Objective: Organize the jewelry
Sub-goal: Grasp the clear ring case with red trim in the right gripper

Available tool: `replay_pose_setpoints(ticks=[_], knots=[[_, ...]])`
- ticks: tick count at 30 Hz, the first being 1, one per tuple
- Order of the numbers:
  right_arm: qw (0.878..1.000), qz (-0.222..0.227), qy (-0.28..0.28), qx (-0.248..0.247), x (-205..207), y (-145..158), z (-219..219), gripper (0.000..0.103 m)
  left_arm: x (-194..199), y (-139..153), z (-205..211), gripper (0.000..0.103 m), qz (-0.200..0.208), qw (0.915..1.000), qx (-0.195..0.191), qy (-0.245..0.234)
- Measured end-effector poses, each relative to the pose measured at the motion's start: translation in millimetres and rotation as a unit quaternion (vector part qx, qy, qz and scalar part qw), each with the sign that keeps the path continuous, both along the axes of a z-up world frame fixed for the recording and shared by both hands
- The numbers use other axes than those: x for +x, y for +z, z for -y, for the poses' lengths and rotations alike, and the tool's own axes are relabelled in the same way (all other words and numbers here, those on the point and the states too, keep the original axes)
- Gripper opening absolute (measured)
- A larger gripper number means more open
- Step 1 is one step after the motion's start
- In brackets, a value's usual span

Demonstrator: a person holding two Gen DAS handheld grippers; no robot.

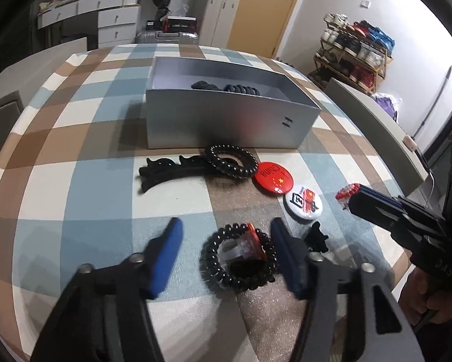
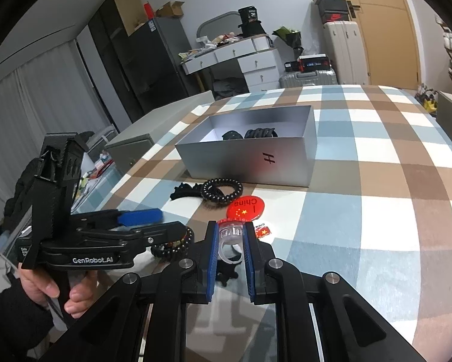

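My left gripper point(image 1: 226, 235) is open, its blue fingers on either side of a black spiral hair tie point(image 1: 238, 259) with a red-topped clear ring point(image 1: 250, 242) lying in it. My right gripper point(image 2: 229, 235) is shut on another clear plastic ring point(image 2: 230, 242) with a red top, held above the table; it shows in the left wrist view point(image 1: 348, 194). The open silver box point(image 1: 226, 117) point(image 2: 250, 154) holds two black hair items. In front of it lie a black hair claw point(image 1: 165, 172), a second spiral tie point(image 1: 230, 161), a red China badge point(image 1: 272, 178) and a white badge point(image 1: 302, 202).
A small black clip point(image 1: 316, 238) lies right of my left gripper. The checked tablecloth point(image 2: 377, 211) covers the table. Grey chairs stand at the table's sides point(image 1: 377, 120). A white dresser, suitcases and a shoe rack stand beyond.
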State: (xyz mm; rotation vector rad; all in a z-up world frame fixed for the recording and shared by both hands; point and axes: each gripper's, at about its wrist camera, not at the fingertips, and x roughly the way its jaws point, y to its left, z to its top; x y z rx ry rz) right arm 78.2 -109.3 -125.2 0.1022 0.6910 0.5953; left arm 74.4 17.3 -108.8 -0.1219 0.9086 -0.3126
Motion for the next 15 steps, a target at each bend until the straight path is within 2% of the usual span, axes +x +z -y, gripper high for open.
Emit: replay_pose_setpoints(ticks=[3, 4, 10, 11, 12, 15], knots=[[1.000, -0.004, -0.003, -0.003, 1, -3, 1, 0.015, -3, 1, 3, 0.038, 0.000, 0.9999, 0.003, -0.012], [1.000, -0.005, -0.004, -0.003, 1, -3, 2, 0.015, -3, 1, 4, 0.031, -0.001, 0.9999, 0.004, -0.015], [1.000, -0.009, -0.007, 0.002, 1, -4, 5, 0.015, -5, 3, 9, 0.024, 0.002, 0.9996, 0.015, -0.024], [1.000, -0.009, -0.007, 0.001, 0, -4, 4, 0.015, -5, 4, 9, 0.016, 0.003, 0.9996, 0.016, -0.025], [1.000, -0.009, -0.007, 0.000, 0, -4, 4, 0.015, -5, 4, 10, 0.013, 0.004, 0.9995, 0.016, -0.027], [1.000, -0.010, -0.006, 0.001, 0, -4, 3, 0.015, -4, 4, 12, 0.013, 0.001, 0.9993, 0.027, -0.027]])
